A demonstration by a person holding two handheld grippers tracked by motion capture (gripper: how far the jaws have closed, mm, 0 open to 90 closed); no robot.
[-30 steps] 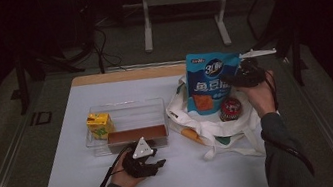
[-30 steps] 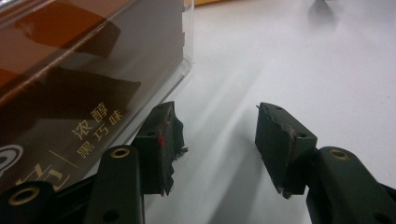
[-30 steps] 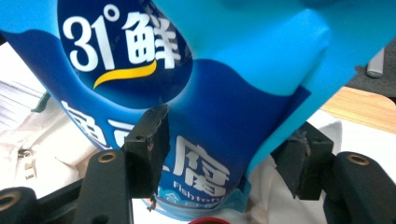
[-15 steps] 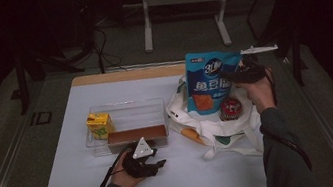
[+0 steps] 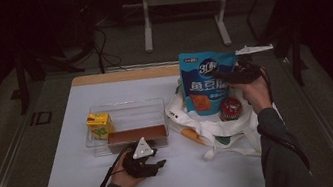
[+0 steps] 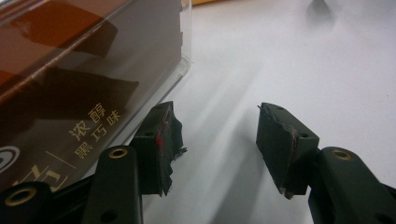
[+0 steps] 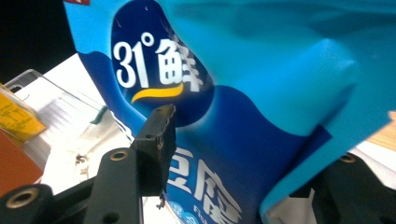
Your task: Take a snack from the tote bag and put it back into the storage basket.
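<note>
The right claw [image 5: 222,77] is holding up a blue snack pouch [image 5: 207,89] above a white cloth bag [image 5: 220,128] that is lying on the right part of the white-covered bench [image 5: 67,185]. In the right gripper view the pouch [image 7: 243,121] is standing between the two black jaws, one jaw showing in front of its printed face and the other mostly hidden behind its folded edge; the jaws have just been closing on it, and the pouch is staying upright and off the bench in their grip. A round red packet [image 5: 230,108] is sitting in the mouth of the bag just below the pouch. The left claw [image 5: 158,164] is resting low on the bench, just in front of a clear plastic tray [image 5: 127,111], its jaws standing apart with nothing between them. In the left gripper view the left jaw is lying just beside the tray wall [image 6: 184,70], behind which a brown box [image 6: 70,93] is showing. A yellow carton [image 5: 99,124] is standing in the tray's left end.
</note>
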